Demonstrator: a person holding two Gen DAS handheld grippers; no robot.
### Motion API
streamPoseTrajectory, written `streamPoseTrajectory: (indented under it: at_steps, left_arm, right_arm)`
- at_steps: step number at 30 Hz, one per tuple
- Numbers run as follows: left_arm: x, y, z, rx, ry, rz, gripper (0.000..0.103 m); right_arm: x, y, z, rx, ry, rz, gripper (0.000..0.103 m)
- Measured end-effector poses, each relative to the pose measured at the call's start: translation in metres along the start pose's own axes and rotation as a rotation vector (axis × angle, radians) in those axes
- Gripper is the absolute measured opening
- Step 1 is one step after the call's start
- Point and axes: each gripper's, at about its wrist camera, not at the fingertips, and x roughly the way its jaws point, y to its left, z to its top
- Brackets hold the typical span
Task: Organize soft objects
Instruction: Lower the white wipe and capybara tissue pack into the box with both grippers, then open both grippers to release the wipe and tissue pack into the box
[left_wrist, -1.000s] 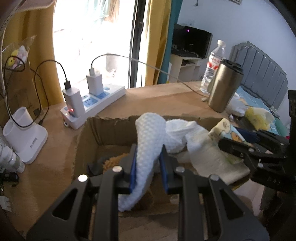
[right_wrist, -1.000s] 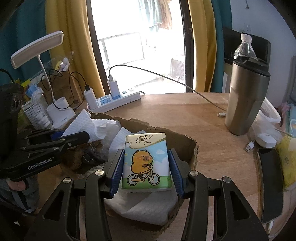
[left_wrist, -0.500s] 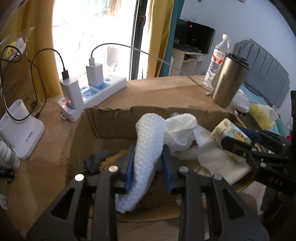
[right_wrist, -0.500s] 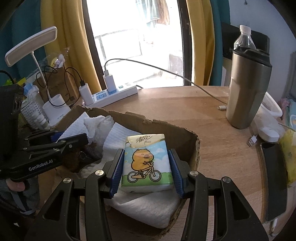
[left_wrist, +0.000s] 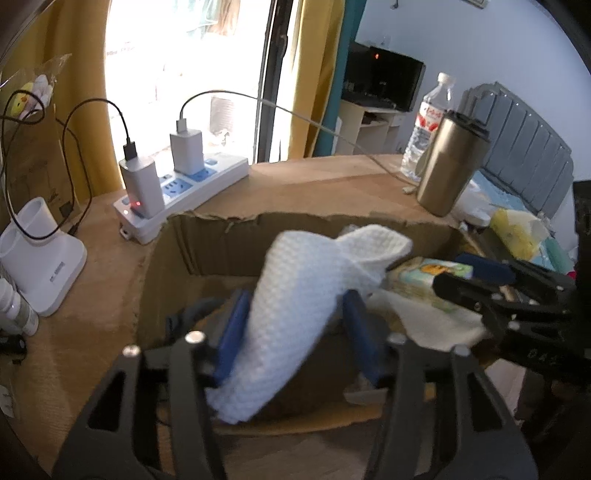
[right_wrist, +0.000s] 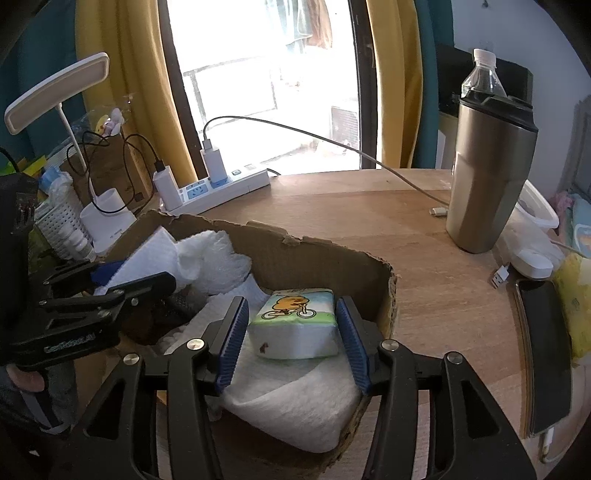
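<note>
A torn cardboard box (left_wrist: 221, 236) (right_wrist: 325, 258) stands on the wooden table. My left gripper (left_wrist: 295, 325) is open over the box; a white waffle cloth (left_wrist: 295, 302) lies loosely between its blue pads. My right gripper (right_wrist: 291, 332) is open; a tissue pack with a cartoon on it (right_wrist: 295, 325) lies between its pads, resting on a white folded cloth (right_wrist: 295, 398) in the box. The tissue pack also shows in the left wrist view (left_wrist: 424, 277), and the waffle cloth in the right wrist view (right_wrist: 155, 258).
A white power strip with chargers (left_wrist: 177, 188) (right_wrist: 221, 184) lies behind the box. A steel tumbler (right_wrist: 487, 177) and a water bottle (right_wrist: 484, 74) stand at the right. A black phone (right_wrist: 543, 354) lies near the table's right edge. A white holder (left_wrist: 40, 258) stands left.
Both grippers have opened. The tissue pack dropped from upright to lying flat on the white cloth. The waffle cloth now sags loose between the left pads.
</note>
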Motion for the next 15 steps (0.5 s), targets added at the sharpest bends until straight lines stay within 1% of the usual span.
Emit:
streamPoseTrajectory:
  at_steps: [4,15]
  left_arm:
    - [-0.007,-0.001,0.0,-0.001,-0.008,-0.007,0.062]
    - [-0.03,0.0,-0.002,-0.015,-0.041,-0.012,0.064]
  right_arm:
    - [-0.004,0.002,-0.001,-0.003,0.001,-0.003,0.055]
    - [-0.024,0.011,0.0,-0.014,-0.028,-0.013,0.055]
